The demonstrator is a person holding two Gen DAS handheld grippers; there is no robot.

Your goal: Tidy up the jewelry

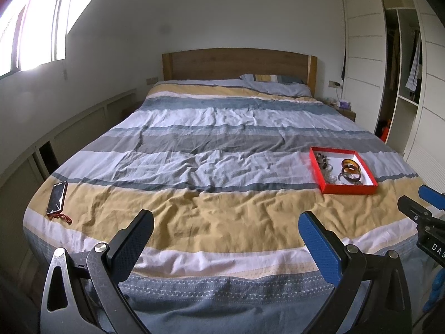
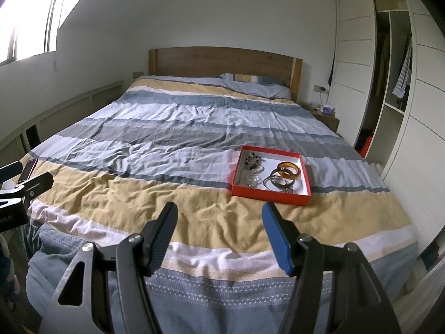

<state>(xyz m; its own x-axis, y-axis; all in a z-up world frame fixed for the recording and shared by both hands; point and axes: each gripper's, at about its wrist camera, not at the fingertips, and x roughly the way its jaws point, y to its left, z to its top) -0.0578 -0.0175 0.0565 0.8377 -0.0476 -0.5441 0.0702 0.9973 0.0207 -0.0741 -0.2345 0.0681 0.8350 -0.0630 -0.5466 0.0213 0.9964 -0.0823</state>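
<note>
A red box (image 1: 349, 189) (image 2: 271, 194) with a white inside lies on the striped bed, right of the middle. In it lie amber and dark bangles (image 1: 351, 169) (image 2: 286, 172), a dark bead bracelet (image 2: 251, 160) (image 1: 321, 158) and clear crystal pieces (image 2: 251, 179). My left gripper (image 1: 226, 222) is open and empty above the foot of the bed, left of the box. My right gripper (image 2: 219, 214) is open and empty, just short of the box's near edge. The right gripper's fingers (image 1: 414, 208) show at the left wrist view's right edge.
A phone (image 1: 57, 197) with a red cord lies at the bed's left near corner. The striped duvet (image 1: 211, 144) covers the bed, with a pillow (image 1: 275, 82) at the wooden headboard. An open wardrobe (image 2: 389, 83) and a nightstand (image 2: 325, 114) stand on the right.
</note>
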